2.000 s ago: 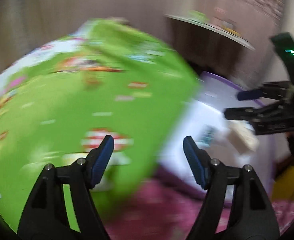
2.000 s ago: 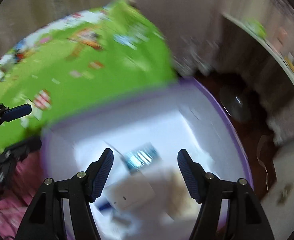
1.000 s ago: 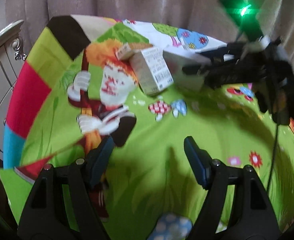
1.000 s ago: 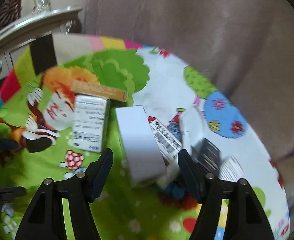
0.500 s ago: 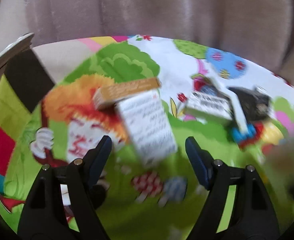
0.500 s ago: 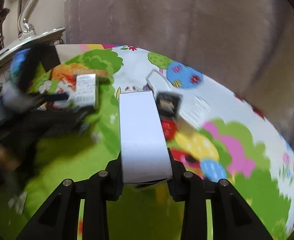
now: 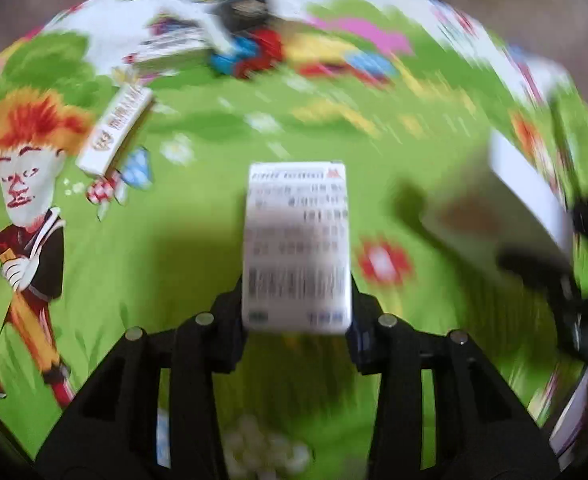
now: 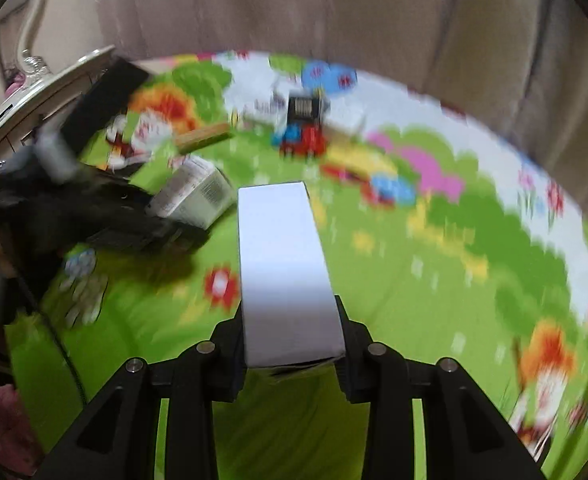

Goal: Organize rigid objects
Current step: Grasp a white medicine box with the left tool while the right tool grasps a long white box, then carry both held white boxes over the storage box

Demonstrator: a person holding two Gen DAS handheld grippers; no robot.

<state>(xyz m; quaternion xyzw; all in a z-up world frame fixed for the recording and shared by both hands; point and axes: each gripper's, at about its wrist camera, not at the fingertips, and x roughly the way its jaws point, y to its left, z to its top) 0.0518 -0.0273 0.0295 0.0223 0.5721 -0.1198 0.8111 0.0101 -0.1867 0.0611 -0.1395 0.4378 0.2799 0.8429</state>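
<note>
Left gripper [image 7: 297,312]: closing on your printed box [image 7: 297,246] | right gripper [image 8: 292,354]: clamped on white box [image 8: 284,268] | slim carton [image 7: 114,130], black box [image 7: 246,10] near play mat [image 7: 174,260] far edge.

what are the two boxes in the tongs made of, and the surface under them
Plain white box in the right tongs: looks like matte cardboard, with sharp folded edges. Printed box between the closing left tongs: probably thin printed carton. Green cartoon mat: likely printed fabric or foam, too blurred to tell.
</note>
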